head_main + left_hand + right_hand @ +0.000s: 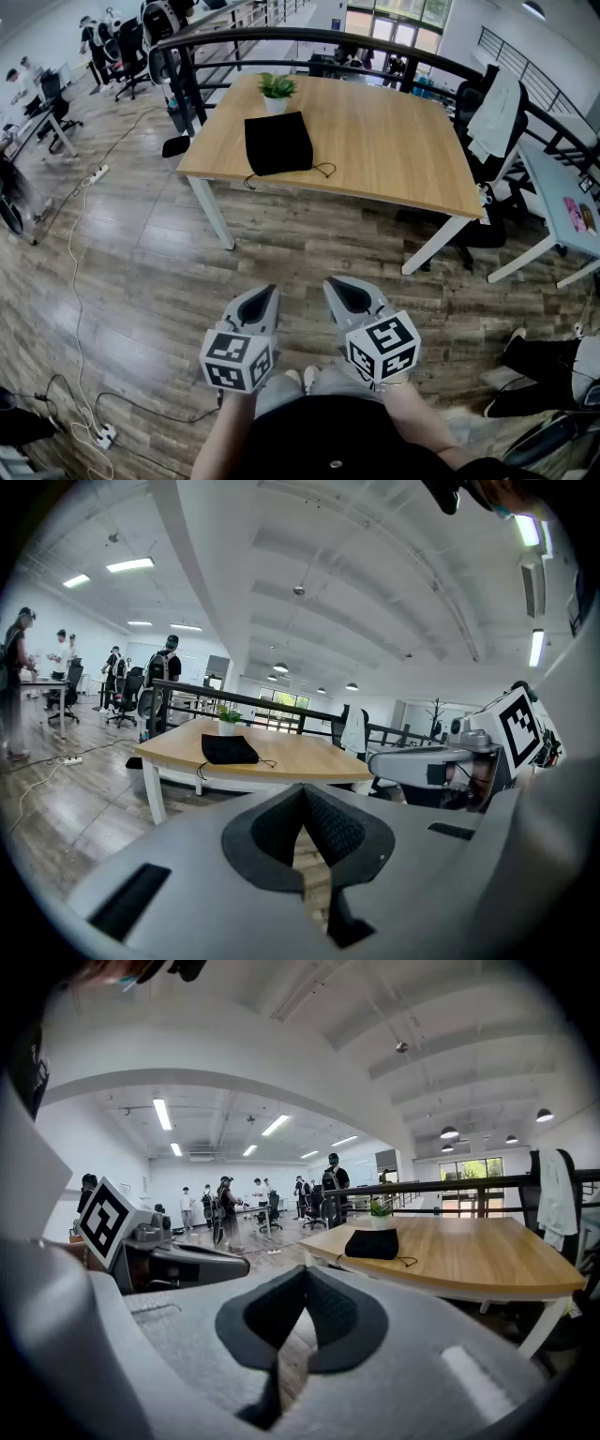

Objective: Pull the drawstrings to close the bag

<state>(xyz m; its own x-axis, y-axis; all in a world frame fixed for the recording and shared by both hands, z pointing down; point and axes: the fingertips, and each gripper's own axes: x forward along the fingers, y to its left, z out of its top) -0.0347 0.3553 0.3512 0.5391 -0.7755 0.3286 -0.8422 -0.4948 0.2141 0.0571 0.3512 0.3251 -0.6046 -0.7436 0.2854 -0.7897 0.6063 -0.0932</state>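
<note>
A black drawstring bag (278, 142) lies flat on the left part of a wooden table (394, 150), its thin cords (324, 170) trailing off the near edge of the cloth. The same bag (228, 749) shows far off in the left gripper view and, again as a small dark bag (372, 1243), in the right gripper view. My left gripper (268, 296) and right gripper (339, 289) hang side by side over the floor, well short of the table, both shut with nothing between the jaws.
A small potted plant (277, 89) stands just behind the bag. Black office chairs (487, 141) sit at the table's right, another desk (562, 211) further right. Cables and a power strip (97, 174) run along the wooden floor at left. People stand at the far left.
</note>
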